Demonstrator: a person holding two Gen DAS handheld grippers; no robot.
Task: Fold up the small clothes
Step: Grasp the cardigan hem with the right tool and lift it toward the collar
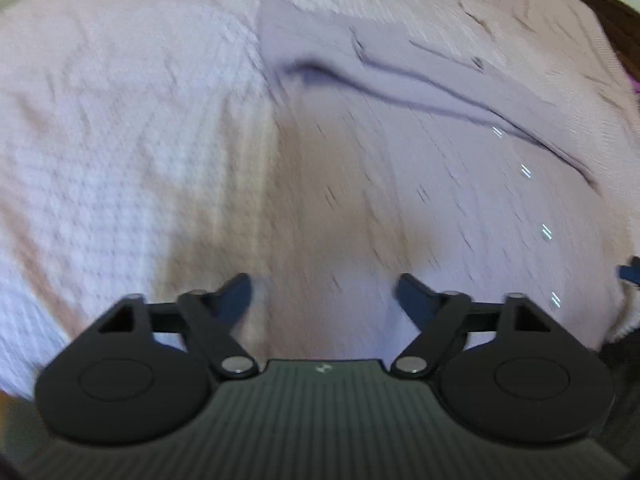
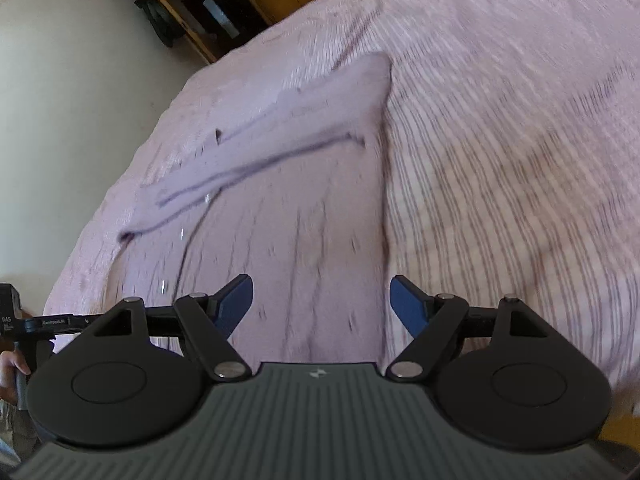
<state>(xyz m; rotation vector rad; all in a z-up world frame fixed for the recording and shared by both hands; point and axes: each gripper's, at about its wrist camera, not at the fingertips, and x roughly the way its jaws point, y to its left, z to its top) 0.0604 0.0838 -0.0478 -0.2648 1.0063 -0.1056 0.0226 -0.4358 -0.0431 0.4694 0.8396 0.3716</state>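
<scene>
A pale lilac garment (image 1: 400, 128) with small dark flecks lies spread on the pink bedspread (image 1: 120, 140); its far part is folded over into a thick band. My left gripper (image 1: 322, 296) hovers above the garment's near part, jaws wide open, nothing between them. In the right wrist view the same garment (image 2: 288, 200) stretches from the middle toward the left, its folded band running diagonally. My right gripper (image 2: 322, 300) stands open over the garment's near edge, with nothing between its blue pads (image 2: 404, 304). Both views are motion-blurred.
The bedspread (image 2: 500, 120) fills most of both views. A white wall (image 2: 60, 100) and wooden shelves (image 2: 208, 4) lie beyond the bed's left edge. The other gripper (image 2: 24, 320) and a hand (image 2: 12, 364) show at the far left. Dark wood (image 1: 600, 12) borders the bed.
</scene>
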